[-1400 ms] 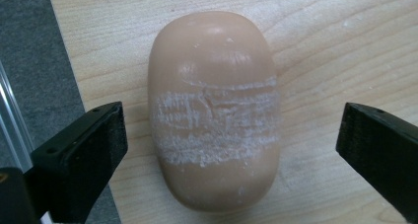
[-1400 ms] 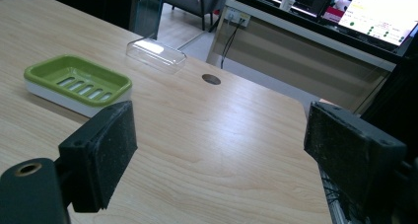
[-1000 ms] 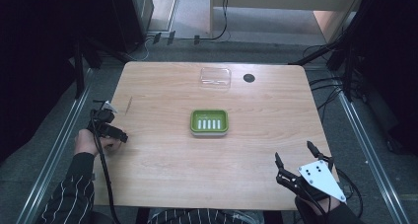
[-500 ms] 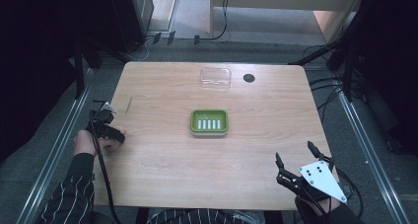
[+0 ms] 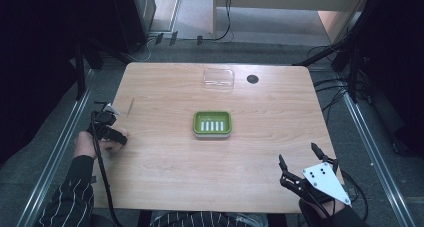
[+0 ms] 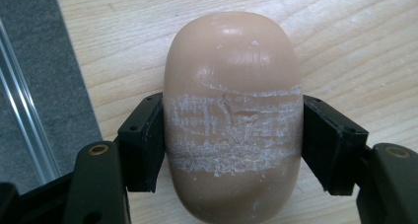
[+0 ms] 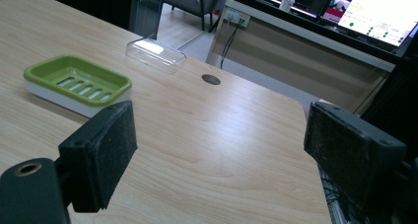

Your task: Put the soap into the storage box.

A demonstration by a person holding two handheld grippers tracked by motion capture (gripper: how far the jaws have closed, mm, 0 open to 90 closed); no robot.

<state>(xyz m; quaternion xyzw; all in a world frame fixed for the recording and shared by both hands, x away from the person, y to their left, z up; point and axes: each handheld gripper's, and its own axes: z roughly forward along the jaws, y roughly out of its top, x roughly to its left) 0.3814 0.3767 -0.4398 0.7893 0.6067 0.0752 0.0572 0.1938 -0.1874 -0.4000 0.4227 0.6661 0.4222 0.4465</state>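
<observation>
left gripper (image 6: 231, 150): jaws just closed onto smooth tan oval soap (image 6: 231, 120), scuffed white | right gripper (image 7: 222, 155): jaws wide, empty | ahead: green slotted dish (image 7: 76, 81), clear lid (image 7: 155, 54) on wood-grain table (image 7: 222, 130)

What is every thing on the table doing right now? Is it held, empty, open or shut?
Soap bar: lying on the table, squeezed between the left tool's jaws.
Left tool: shut on the soap bar.
Right tool: open, holding nothing.
Green soap dish: empty, upright.
Clear lid: lying apart from the dish.
</observation>
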